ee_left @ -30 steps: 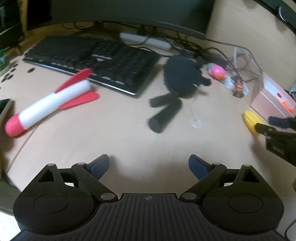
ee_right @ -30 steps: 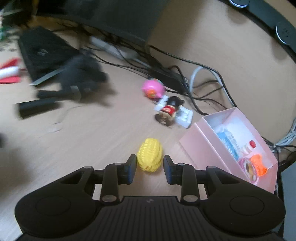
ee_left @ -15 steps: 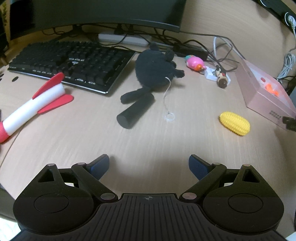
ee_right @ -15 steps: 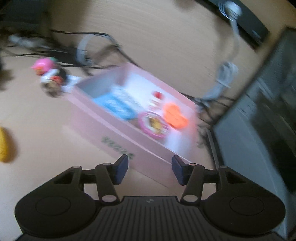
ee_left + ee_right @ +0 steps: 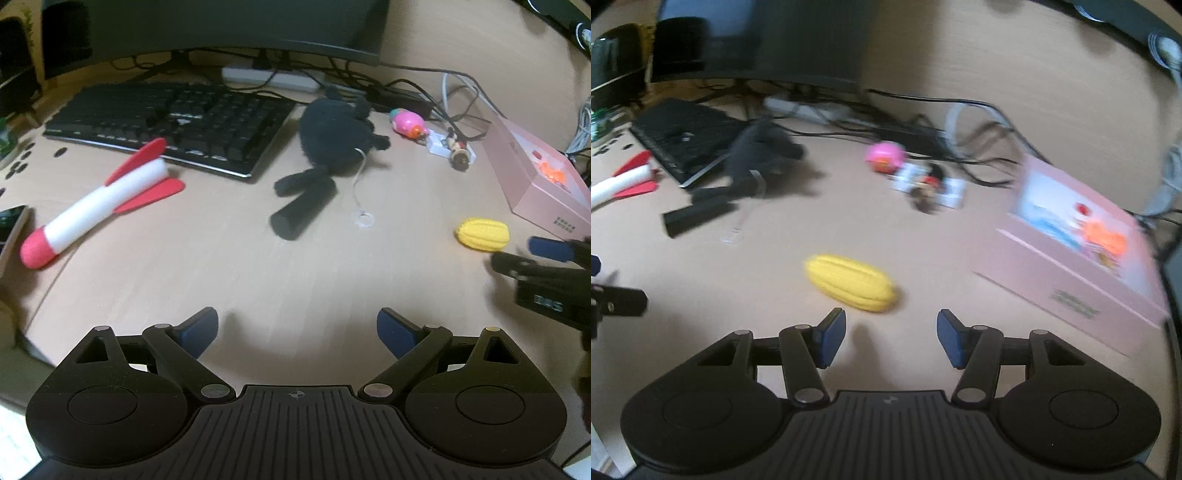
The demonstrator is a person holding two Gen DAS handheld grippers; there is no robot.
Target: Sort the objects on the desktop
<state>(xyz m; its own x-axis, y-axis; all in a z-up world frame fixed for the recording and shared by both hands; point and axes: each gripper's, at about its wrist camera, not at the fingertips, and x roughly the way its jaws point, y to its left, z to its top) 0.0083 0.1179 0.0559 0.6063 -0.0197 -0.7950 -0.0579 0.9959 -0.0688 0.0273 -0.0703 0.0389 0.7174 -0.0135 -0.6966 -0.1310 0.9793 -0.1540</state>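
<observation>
A yellow corn toy (image 5: 851, 283) lies on the desk just beyond my open, empty right gripper (image 5: 891, 338); it also shows in the left wrist view (image 5: 483, 234), with the right gripper (image 5: 532, 254) beside it. A pink open box (image 5: 1082, 240) with small items inside stands to the right, also in the left wrist view (image 5: 539, 177). My left gripper (image 5: 297, 330) is open and empty above bare desk. A black plush toy (image 5: 325, 155), a red and white foam rocket (image 5: 99, 206), a pink round toy (image 5: 408, 123) and a small figurine (image 5: 456, 151) lie farther off.
A black keyboard (image 5: 173, 125) and a monitor base stand at the back left. A power strip (image 5: 269, 77) and tangled cables (image 5: 454, 96) run along the back. A small clear ring on a string (image 5: 364, 219) lies by the plush.
My right gripper swung from the pink box back left to the corn toy and opened wider. The left view shifted slightly, and the right gripper came back into it.
</observation>
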